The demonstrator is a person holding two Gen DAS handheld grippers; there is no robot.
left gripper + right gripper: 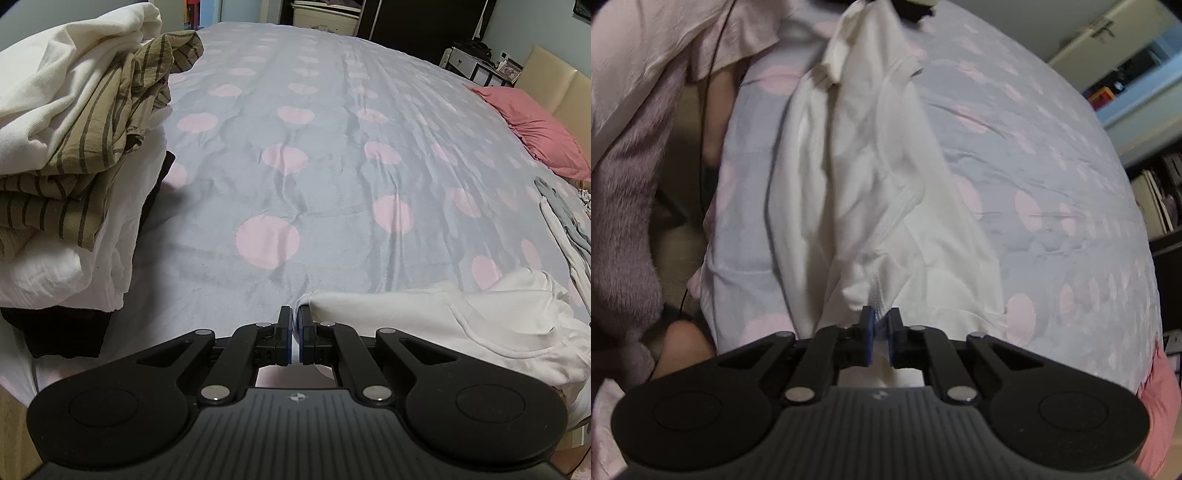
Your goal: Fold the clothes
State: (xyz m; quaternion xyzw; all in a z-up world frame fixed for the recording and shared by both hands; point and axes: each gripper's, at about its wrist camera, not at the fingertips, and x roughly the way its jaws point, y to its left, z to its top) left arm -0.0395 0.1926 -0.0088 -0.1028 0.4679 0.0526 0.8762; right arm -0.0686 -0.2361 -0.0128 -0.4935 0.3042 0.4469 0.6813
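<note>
Pinching a corner of the white garment (436, 317) between nearly closed jaws, the left gripper (294, 325) hangs low over the near edge of the grey bedspread (314, 155) with pink dots. The right gripper (881, 321) clamps narrowly on a stitched seam of the same garment, which stretches away across the bedspread. Farther off sit a pile of clothes (74, 147) and a pink pillow (535, 125).
</note>
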